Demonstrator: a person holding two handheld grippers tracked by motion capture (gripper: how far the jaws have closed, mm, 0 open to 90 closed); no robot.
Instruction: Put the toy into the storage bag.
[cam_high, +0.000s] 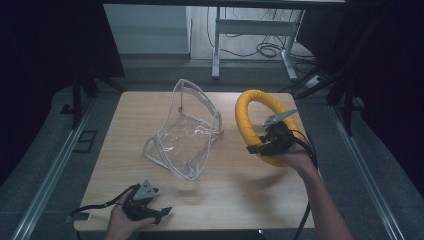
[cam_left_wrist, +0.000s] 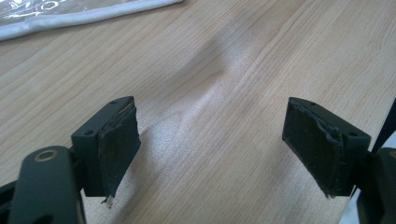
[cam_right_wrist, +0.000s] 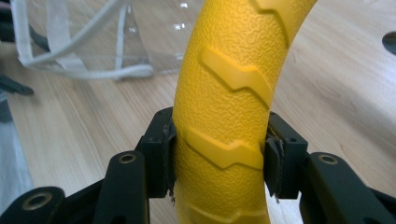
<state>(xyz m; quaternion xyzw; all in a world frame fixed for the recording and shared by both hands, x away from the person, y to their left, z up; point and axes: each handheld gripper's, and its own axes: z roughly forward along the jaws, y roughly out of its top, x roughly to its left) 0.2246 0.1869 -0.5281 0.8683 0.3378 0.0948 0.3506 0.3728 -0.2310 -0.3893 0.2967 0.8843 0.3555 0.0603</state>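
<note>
Wooden table (cam_high: 220, 190), right gripper (cam_right_wrist: 219, 154) clamping textured yellow ring (cam_right_wrist: 229, 93), left gripper (cam_left_wrist: 210, 154) fingers spread

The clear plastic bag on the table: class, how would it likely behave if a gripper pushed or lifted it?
The clear plastic bag is thin, wrinkled film with white piping, so it would probably flex and sag rather than hold its shape. It looks light for its size, so a push would likely slide or topple it on the wooden table. Its glossy film may be slippery.

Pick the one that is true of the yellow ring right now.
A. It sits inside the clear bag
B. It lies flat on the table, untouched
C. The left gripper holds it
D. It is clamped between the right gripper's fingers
D: the right gripper has its fingers pressed against both sides of the yellow ring.
</note>
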